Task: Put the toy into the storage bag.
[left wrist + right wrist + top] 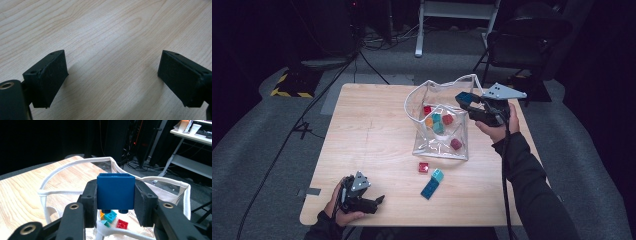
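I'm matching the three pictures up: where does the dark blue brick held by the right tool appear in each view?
High view: the dark blue brick sits right of centre, in the right tool at the clear bag's rim.
Right gripper view: centre, clamped above the bag.
Left gripper view: bare table between open jaws, no brick.
Shared landmark: the wooden table.
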